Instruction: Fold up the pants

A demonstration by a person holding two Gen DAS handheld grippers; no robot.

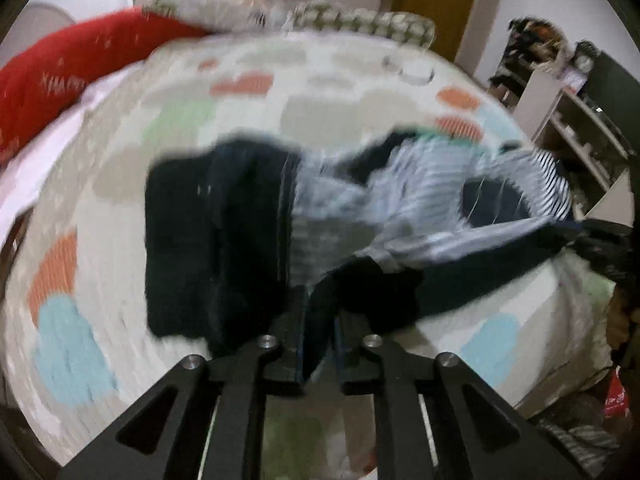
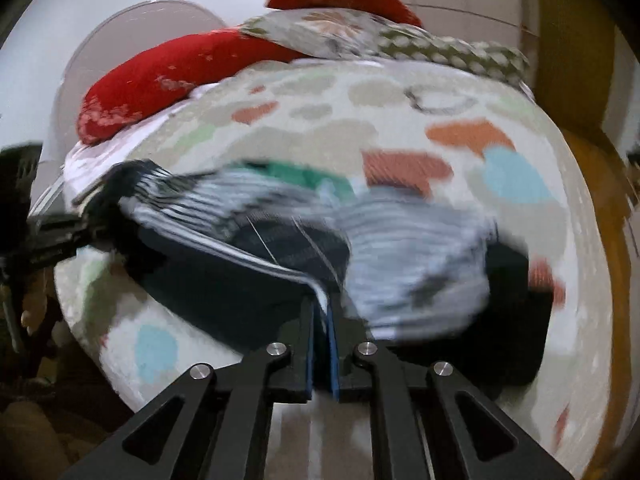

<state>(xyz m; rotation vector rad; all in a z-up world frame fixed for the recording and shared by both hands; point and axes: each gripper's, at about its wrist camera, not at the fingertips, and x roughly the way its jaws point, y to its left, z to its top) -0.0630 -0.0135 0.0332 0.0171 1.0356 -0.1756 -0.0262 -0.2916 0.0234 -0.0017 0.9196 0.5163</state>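
The pants (image 1: 208, 240) are dark navy with a blue-and-white striped lining (image 1: 420, 192). They lie crumpled on a bed and both views are blurred by motion. My left gripper (image 1: 320, 320) is shut on a dark edge of the pants. My right gripper (image 2: 325, 312) is shut on a striped edge of the pants (image 2: 224, 280), which stretch from it to the left. The other gripper (image 2: 44, 236) shows at the left edge of the right wrist view, holding the far end of the cloth.
The bedspread (image 1: 100, 240) is white with orange, blue and green patches. Red pillows (image 1: 60, 76) and a patterned pillow (image 2: 360, 36) lie at the head of the bed. Shelves (image 1: 580, 120) stand to the right. The bed's front edge is just below the grippers.
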